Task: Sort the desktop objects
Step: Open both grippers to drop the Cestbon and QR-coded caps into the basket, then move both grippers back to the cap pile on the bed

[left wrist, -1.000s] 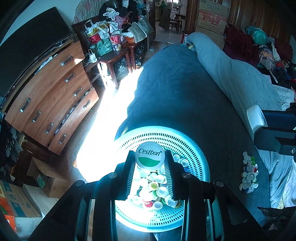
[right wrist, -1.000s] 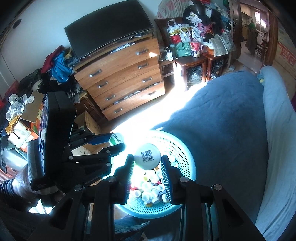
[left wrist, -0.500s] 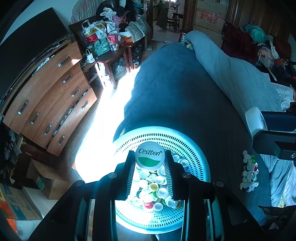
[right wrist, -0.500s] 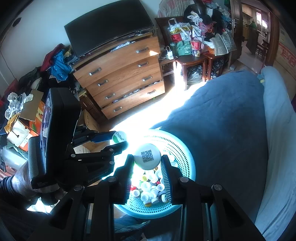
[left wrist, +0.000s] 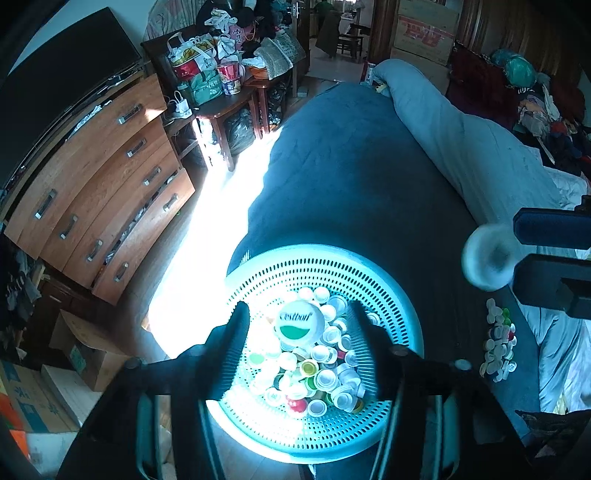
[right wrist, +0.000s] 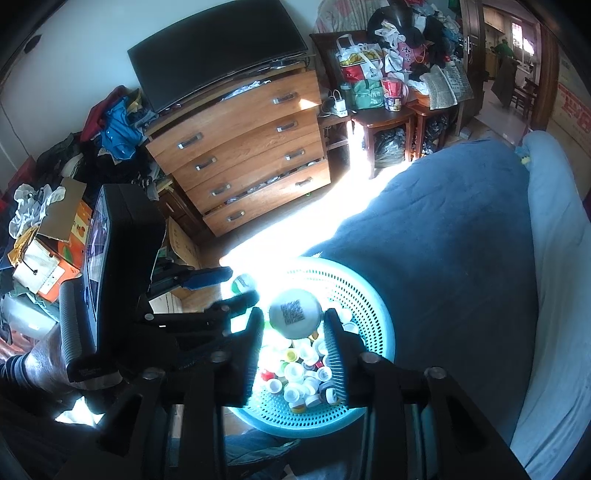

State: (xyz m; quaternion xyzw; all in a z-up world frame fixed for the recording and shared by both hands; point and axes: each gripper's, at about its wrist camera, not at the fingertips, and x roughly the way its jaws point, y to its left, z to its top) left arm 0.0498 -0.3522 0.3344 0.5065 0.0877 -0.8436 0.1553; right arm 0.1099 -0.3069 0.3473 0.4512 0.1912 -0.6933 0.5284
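Opening over basket (left wrist: 402,321): both grippers' jaws apart, lids (left wrist: 300,325) w/o pad contact.

Bare blue bed (left wrist: 362,192) lies open beyond the teal basket (left wrist: 402,314), whose bowl is crowded with caps (left wrist: 325,373); loose cap cluster (left wrist: 498,343) right.

We see a wooden chest of drawers (right wrist: 243,155) with a dark television (right wrist: 218,48) on top; beside it stands a small side table (right wrist: 384,118) loaded with bags; cardboard boxes (left wrist: 424,29) stand near the doorway; clothes (right wrist: 118,122) lie heaped at left.
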